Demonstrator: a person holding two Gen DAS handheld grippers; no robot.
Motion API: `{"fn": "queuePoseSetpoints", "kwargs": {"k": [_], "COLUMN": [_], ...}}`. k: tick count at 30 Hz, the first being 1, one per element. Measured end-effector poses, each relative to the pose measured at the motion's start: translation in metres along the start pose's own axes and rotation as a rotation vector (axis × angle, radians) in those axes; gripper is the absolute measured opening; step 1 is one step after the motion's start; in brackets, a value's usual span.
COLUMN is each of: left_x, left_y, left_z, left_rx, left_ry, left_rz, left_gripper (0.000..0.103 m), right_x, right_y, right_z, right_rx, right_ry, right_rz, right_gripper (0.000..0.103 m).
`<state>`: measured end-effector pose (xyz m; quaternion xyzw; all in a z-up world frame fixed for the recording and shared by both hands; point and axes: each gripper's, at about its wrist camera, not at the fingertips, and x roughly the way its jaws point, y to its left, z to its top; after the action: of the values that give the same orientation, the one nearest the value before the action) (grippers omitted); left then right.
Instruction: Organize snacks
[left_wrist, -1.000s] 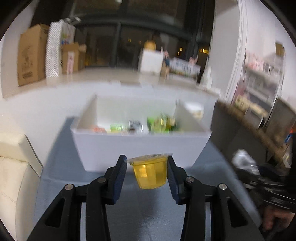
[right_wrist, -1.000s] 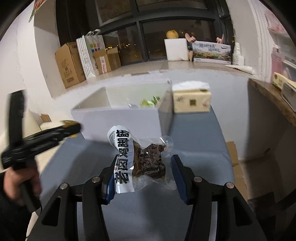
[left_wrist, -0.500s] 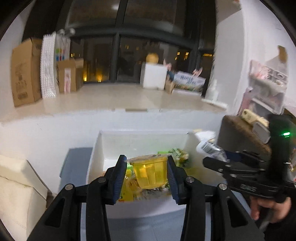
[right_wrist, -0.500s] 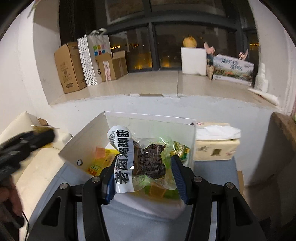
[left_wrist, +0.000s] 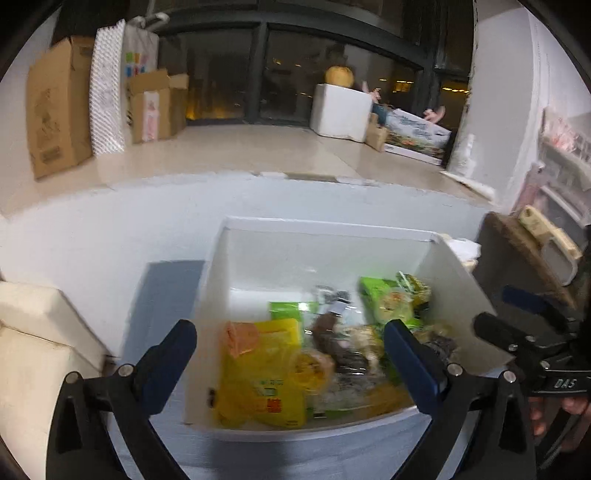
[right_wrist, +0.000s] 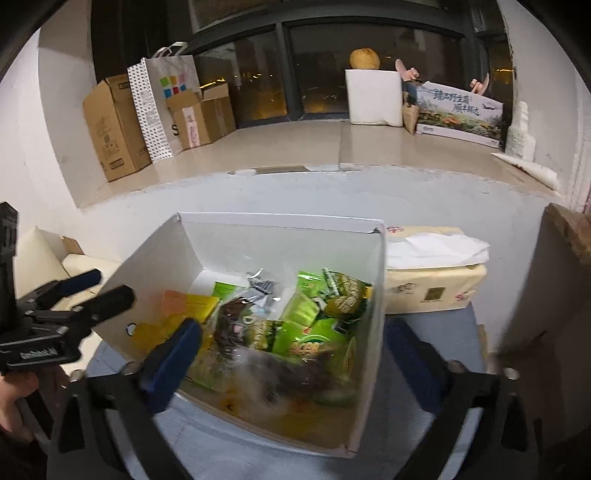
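A white open box (left_wrist: 325, 227) (right_wrist: 280, 219) holds several snack packets. My left gripper (left_wrist: 291, 354) is open and empty above the box's near left part, over a yellow packet (left_wrist: 266, 376) and the yellow jelly cup (left_wrist: 310, 369). My right gripper (right_wrist: 291, 354) is open and empty above the box's near side. The dark meat snack pouch (right_wrist: 295, 373) lies blurred among green packets (right_wrist: 314, 314) below it. The right gripper also shows at the right of the left wrist view (left_wrist: 532, 328), and the left gripper at the left of the right wrist view (right_wrist: 74, 299).
The box stands on a blue-grey table (right_wrist: 221, 450) against a white wall ledge. A tissue pack (right_wrist: 432, 280) sits right of the box. A cream cushion (left_wrist: 33, 339) is at the left, a wooden shelf edge (left_wrist: 517, 251) at the right. Cardboard boxes (right_wrist: 110, 125) stand on the far ledge.
Both grippers have opened over the box. The jelly cup has dropped from the left gripper and the meat pouch from the right gripper into the box.
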<state>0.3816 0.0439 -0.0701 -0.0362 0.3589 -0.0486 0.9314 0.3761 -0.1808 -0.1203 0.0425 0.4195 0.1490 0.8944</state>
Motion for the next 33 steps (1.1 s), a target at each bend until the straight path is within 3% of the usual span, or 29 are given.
{"fn": "queuePoseSetpoints", "kwargs": {"k": [5, 13, 16, 22, 26, 33], "left_x": [-0.028, -0.099, -0.123, -0.177, -0.216, -0.273], "left_y": [-0.008, -0.019, -0.023, -0.040, -0.045, -0.056], "left_z": [-0.001, -0.015, -0.023, -0.063, -0.090, -0.129], "left_rx": [0.023, 0.034, 0.025, 0.003, -0.049, -0.041], "left_ry": [-0.076, -0.219, -0.223, -0.215, -0.200, -0.216], "left_rz": [0.044, 0.153, 0.150, 0.130, 0.062, 0.084], "left_gripper": [0.103, 0.103, 0.103, 0.103, 0.103, 0.103], "right_x": [-0.031, -0.088, -0.115, -0.181, -0.214, -0.252], "right_y": [0.013, 0.018, 0.019, 0.028, 0.036, 0.048], "right_z": [-0.001, -0.011, -0.021, -0.054, -0.077, -0.113], "right_rx": [-0.060, -0.023, -0.015, -0.051, -0.075, -0.081], "right_ry": [-0.110, -0.182, -0.192, -0.237, -0.253, -0.235], "right_rz": [-0.075, -0.054, -0.081, -0.026, -0.036, -0.043], "right_gripper": [0.103, 0.103, 0.103, 0.103, 0.103, 0.103]}}
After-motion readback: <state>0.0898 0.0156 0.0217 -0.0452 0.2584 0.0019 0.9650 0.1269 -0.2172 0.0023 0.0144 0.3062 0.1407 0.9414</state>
